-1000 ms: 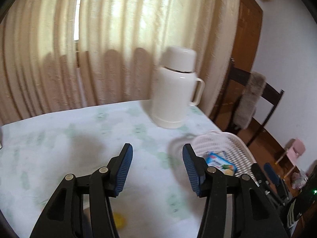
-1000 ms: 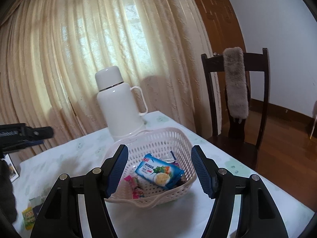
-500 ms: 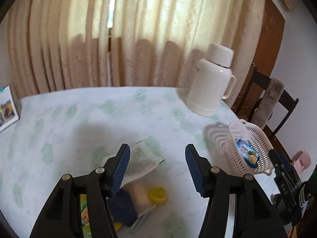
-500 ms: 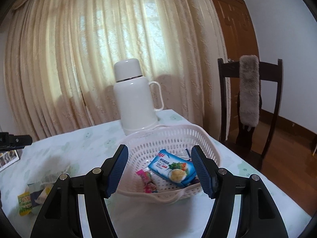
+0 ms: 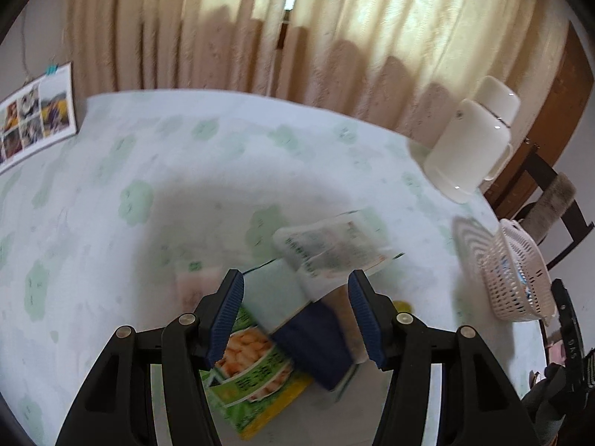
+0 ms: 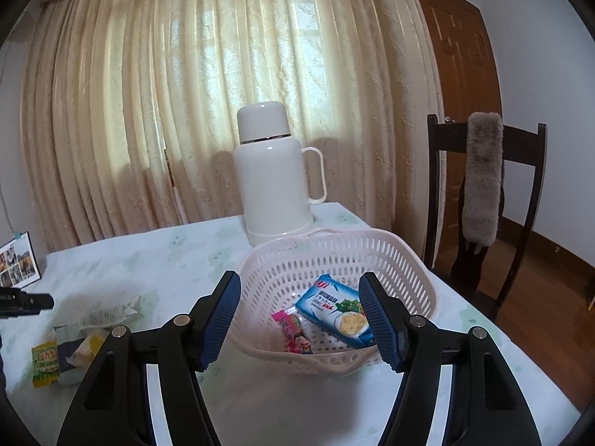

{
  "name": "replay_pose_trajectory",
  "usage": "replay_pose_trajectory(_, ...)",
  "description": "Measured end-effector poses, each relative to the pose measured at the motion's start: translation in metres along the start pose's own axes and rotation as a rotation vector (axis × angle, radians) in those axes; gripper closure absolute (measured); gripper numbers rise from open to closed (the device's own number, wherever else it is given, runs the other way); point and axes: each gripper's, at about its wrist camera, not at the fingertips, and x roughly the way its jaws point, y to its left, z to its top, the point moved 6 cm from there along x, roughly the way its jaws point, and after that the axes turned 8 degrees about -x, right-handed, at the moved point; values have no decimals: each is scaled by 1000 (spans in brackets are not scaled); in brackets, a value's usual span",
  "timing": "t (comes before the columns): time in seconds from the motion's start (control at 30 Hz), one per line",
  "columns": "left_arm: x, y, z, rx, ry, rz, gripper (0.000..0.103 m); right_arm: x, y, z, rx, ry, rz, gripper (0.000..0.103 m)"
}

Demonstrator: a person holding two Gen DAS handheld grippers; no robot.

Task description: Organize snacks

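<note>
The loose snacks lie in a small overlapping pile on the table (image 5: pixel 111 193): a green-and-yellow packet (image 5: pixel 256 368), a dark blue packet (image 5: pixel 316 345) and a pale translucent wrapper (image 5: pixel 331 245) on top. The left gripper (image 5: pixel 296 310) hangs over this pile; its fingers have just been opening and stand part open, pressing on nothing. The white basket (image 6: pixel 372 256) sits well apart from the pile, near the table's right edge, and holds a blue cracker packet (image 6: pixel 336 312) and a pink candy wrapper (image 6: pixel 292 329). The right gripper (image 6: pixel 301 321) points at the basket, fingers moderately wide and empty. A white thermos jug (image 6: pixel 273 174) stands upright just behind the basket. A dark chair (image 6: pixel 487 200) stands beyond the table, before cream curtains (image 6: pixel 148 93).
</note>
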Motion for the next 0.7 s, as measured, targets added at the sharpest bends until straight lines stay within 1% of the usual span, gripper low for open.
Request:
replay_pose_trajectory(0.2,10,22,-8,-44,33,33,49,0,4,-1,-16,-2,5,36)
replay_pose_trajectory(0.33,13,32,-15,-51,50,45,48,1,7,-2,-26,0,11,36)
replay_pose_trajectory(0.43,17,39,-19,-52,72,55,46,2,8,-3,-28,7,19,36)
replay_pose_trajectory(0.57,18,42,-22,-45,71,57,45,2,10,-4,-36,9,23,36)
replay_pose_trajectory(0.7,18,44,-24,-38,67,60,41,4,11,-5,-37,16,25,36)
